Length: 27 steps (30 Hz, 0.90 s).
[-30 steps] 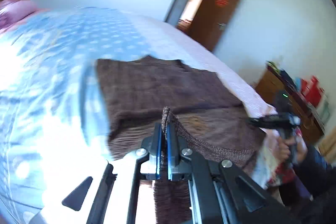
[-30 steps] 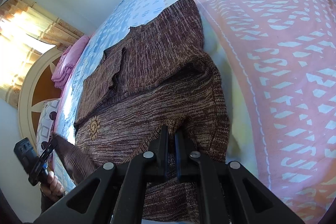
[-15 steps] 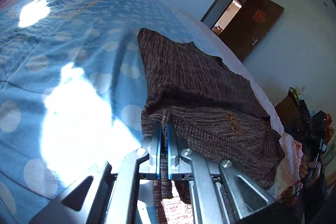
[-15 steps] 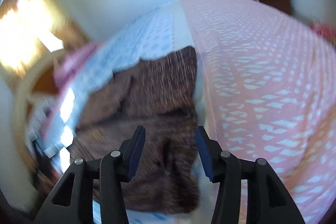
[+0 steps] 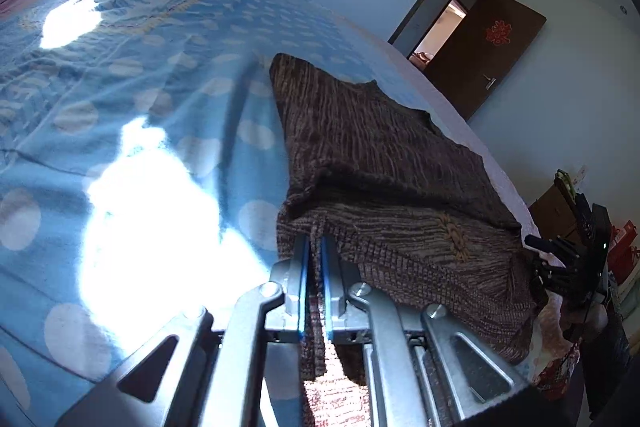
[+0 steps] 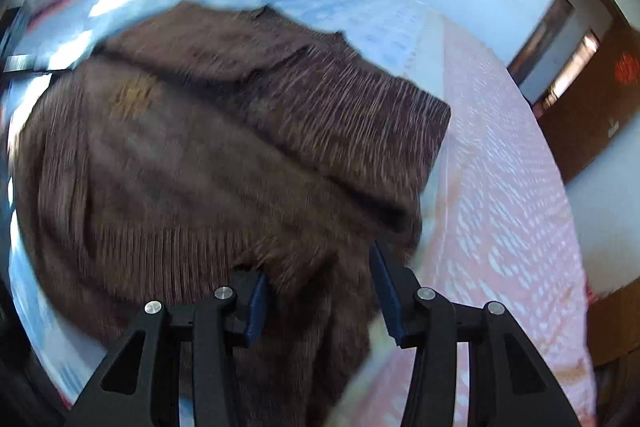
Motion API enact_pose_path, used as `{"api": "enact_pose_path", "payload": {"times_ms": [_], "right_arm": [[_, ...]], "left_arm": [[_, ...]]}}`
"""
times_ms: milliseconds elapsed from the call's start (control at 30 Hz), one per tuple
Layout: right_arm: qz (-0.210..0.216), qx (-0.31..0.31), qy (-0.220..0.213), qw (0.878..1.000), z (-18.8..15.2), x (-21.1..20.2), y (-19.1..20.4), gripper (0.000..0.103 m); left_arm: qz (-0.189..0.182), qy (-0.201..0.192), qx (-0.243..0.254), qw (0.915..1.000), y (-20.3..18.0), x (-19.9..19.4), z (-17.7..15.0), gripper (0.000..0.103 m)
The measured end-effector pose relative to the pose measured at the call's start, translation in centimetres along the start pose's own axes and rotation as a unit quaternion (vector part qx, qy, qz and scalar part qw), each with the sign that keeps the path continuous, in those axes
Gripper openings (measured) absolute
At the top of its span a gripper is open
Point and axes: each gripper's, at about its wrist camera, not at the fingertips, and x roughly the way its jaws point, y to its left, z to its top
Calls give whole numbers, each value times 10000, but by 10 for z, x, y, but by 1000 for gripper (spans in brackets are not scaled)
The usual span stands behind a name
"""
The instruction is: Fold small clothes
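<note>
1. Left claw (image 5: 314, 255): jaws together, clamped on a thin edge of the brown knit sweater (image 5: 384, 163); a strip of the knit hangs down between the blue pads (image 5: 303, 291) toward the camera.
2. Right claw (image 6: 318, 291): jaws apart, nothing pressed between them. Sweater cloth lies just beyond and under the gap; the pads do not touch it as far as the blurred view allows.
3. Ahead of both claws the sweater lies on the bed (image 5: 120, 99), folded over itself, upper layer resting on the lower. Blue dotted cover to the left of the left claw; pink patterned cover (image 6: 504, 195) to the right of the right claw.
4. Risk: only one corner is held. If the left claw pulls or lifts now, the folded layer could skew or drag open, since the right side is free.
5. Risk: the near edge seems to hang off the bed edge; its weight might slide the fold toward the claws.
6. Hard to read: right wrist view is motion-blurred, so fold lines and cloth edges are smeared. The bright sun patch left of the left claw washes out the cover. Sweater's near hem is cut off below both frames.
7. Far right of the left claw: the other handheld unit, dark, little detail.
</note>
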Motion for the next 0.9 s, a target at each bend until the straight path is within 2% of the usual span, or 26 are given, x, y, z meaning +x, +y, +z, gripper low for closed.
{"api": "enact_pose_path", "payload": {"times_ms": [33, 67, 100, 133, 200, 233, 333, 467, 667, 700, 767, 800, 833, 900], "right_arm": [[228, 636, -153, 9976, 5, 1, -17, 48], [449, 1290, -254, 9903, 6, 3, -37, 48], [572, 1696, -296, 9834, 5, 4, -49, 48], [737, 2322, -338, 9693, -2, 5, -70, 48], [972, 2963, -340, 9495, -15, 5, -91, 48], [1051, 3036, -328, 9464, -20, 2, -95, 48], [1068, 2610, -315, 9589, -28, -14, -85, 48], [1029, 1556, -268, 9821, -15, -17, -46, 48], [904, 750, 35, 9931, -3, 20, -6, 48], [849, 659, 116, 9941, -4, 25, -1, 48], [789, 568, 30, 9953, -6, 23, 3, 48], [801, 584, 50, 9951, -7, 25, 2, 45], [795, 613, 52, 9949, -8, 24, 2, 29], [814, 701, 81, 9942, -11, 20, -2, 14]], "left_arm": [[-27, -2, -62, 10000, 2, 0, 0, 10], [-55, -4, -99, 9999, 4, 0, 0, 10], [-78, -8, -121, 9999, 5, 0, 0, 10], [-83, -16, -118, 9999, 5, 0, -1, 10], [-64, -30, -82, 9999, 5, 0, -2, 10], [-69, -42, -74, 9999, 5, 0, -2, 10], [-166, -59, -160, 9997, 9, -1, -3, 10], [-208, -87, -173, 9996, 10, -4, -5, 10], [-318, 14, 25, 9995, 2, -7, -1, 10], [-358, 30, 83, 9993, 0, -8, 1, 11], [-403, 40, 224, 9989, -5, -9, 3, 28], [-407, 26, 314, 9987, -8, -9, 4, 33], [-426, 4, 404, 9983, -11, -9, 4, 38], [-517, 1, 564, 9971, -17, -9, 5, 40]]}}
